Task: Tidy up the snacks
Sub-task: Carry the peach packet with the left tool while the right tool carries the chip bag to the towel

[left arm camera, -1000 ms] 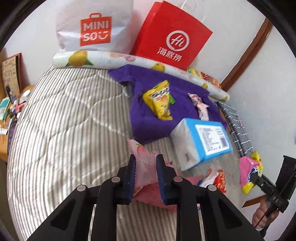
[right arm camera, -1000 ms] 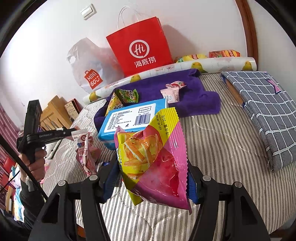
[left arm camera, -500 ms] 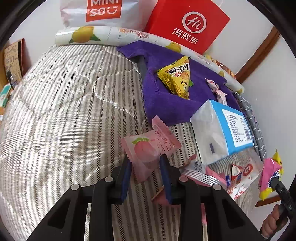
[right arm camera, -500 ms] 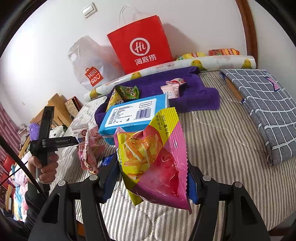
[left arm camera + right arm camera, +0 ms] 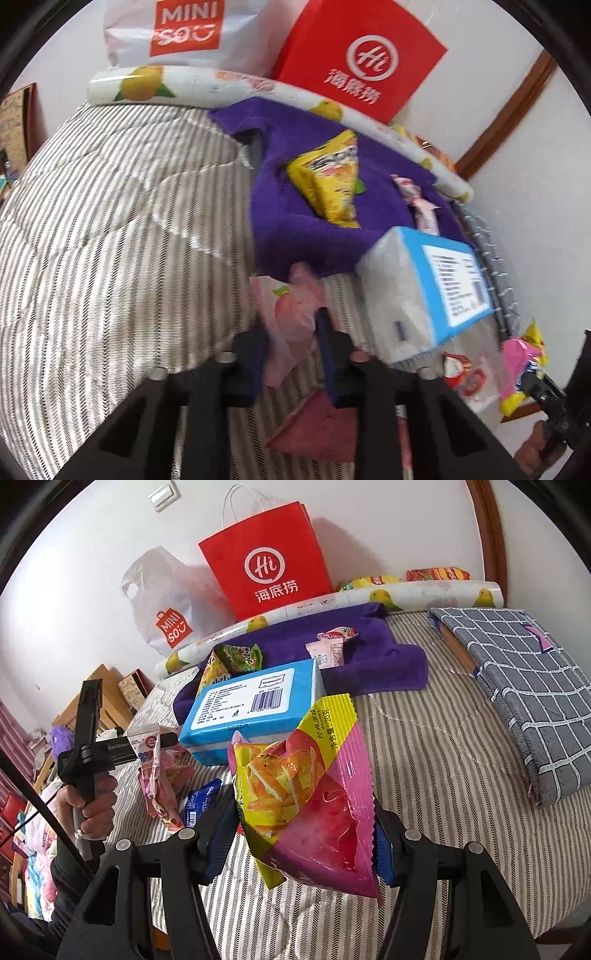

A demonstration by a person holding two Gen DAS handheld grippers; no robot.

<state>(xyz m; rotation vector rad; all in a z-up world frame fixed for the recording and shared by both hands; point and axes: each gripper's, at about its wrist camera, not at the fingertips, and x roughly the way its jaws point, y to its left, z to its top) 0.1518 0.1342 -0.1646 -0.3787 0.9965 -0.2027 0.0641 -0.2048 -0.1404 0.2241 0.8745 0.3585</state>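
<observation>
My left gripper [image 5: 291, 325] has its jaws closing on a pink peach-print packet [image 5: 286, 302], which is pinched between the blue pads just short of the purple towel [image 5: 291, 221]. On the towel lie a yellow snack bag [image 5: 328, 181] and small pink packets [image 5: 421, 206]. A blue tissue pack [image 5: 436, 291] sits at the towel's near edge. My right gripper [image 5: 303, 823] is shut on a pink and yellow chips bag [image 5: 310, 775], held above the striped bed. Loose packets [image 5: 162, 790] lie beside the tissue pack [image 5: 255, 701], near the hand [image 5: 92, 801] that holds the left gripper.
A red paper bag [image 5: 266, 561] and a white plastic bag [image 5: 166, 605] lean on the wall behind a rolled lemon-print mat [image 5: 369, 598]. A folded grey checked cloth [image 5: 524, 686] lies on the right of the striped bed cover [image 5: 110, 240]. Wooden furniture stands at the left.
The left gripper sank toward the bed with the peach packet; its jaws loosened half a second ago and have narrowed on it again. The right gripper and chips bag stayed still.
</observation>
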